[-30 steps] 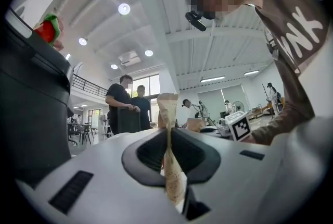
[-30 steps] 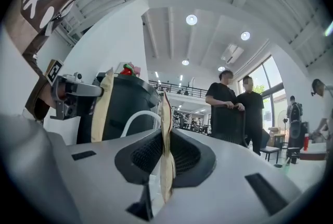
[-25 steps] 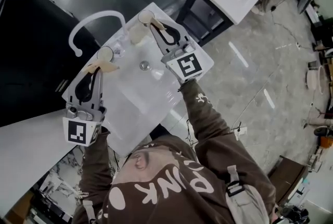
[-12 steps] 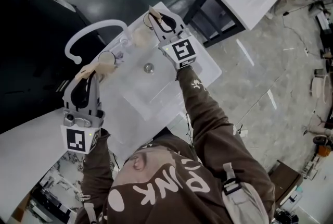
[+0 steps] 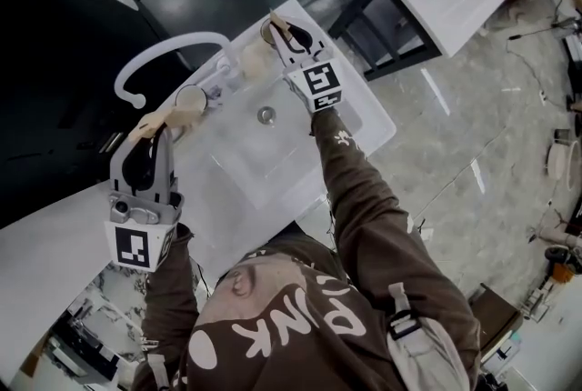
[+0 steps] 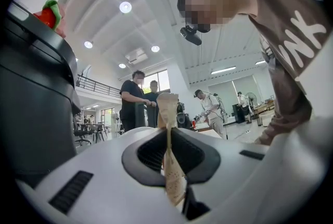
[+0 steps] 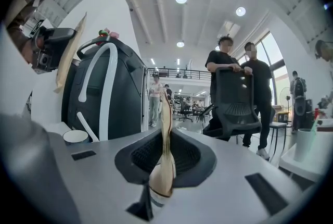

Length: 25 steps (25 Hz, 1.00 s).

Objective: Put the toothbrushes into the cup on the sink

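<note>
Since a second ago the right gripper has sunk toward the back rim of the white rectangular sink, carrying its pale wooden toothbrush with it; the left gripper has barely shifted. Each brush is clamped crosswise between narrow jaws. The right one runs vertically in its gripper view. The second pale wooden toothbrush is pinched likewise by the left gripper, with one end at the rim of the small white round cup as seen from above; contact cannot be judged. The cup stands on the sink's back ledge just beside the white arched faucet, well apart from the right gripper. A round rim under the right gripper's tip is too hidden to name.

Step in hand, as judged: delivery of the left brush. To do it well, bring its lower end squarely over the cup's mouth, tip the brush steep, lower it until the end is inside the rim, and only then part the jaws — a release outside the rim risks the brush sliding into the basin or toppling the light cup. The right gripper should wait clear of the faucet, then follow.
</note>
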Each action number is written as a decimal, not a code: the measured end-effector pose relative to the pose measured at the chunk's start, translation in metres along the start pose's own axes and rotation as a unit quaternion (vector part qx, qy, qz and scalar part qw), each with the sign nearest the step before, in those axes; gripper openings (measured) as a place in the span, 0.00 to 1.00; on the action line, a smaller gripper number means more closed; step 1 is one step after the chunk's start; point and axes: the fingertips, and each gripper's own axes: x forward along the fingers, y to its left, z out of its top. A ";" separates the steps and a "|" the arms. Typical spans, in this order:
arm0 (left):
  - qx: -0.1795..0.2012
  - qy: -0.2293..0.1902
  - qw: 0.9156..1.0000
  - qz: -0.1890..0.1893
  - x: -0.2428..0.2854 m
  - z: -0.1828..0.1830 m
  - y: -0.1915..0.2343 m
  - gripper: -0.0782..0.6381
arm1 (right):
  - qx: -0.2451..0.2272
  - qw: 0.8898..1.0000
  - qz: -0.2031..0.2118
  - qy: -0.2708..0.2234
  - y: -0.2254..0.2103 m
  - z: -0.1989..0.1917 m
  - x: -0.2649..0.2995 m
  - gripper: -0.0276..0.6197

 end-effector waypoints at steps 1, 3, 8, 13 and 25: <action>0.001 -0.001 1.000 0.001 0.000 0.000 0.000 0.15 | 0.000 1.000 -0.001 0.004 0.000 -0.004 0.001 0.12; 0.002 -0.001 1.000 0.001 0.000 -0.001 0.001 0.15 | 0.003 1.000 -0.004 0.010 -0.001 -0.013 0.001 0.12; -0.003 0.001 1.000 0.004 0.000 -0.003 0.001 0.15 | -0.003 1.000 -0.004 0.011 0.000 -0.021 0.001 0.13; -0.003 0.001 1.000 0.005 -0.003 -0.005 0.001 0.15 | -0.011 1.000 0.007 0.011 0.003 -0.017 0.005 0.26; 0.007 -0.003 1.000 0.015 -0.014 -0.012 0.002 0.15 | -0.003 0.994 0.014 -0.107 0.023 0.082 -0.037 0.39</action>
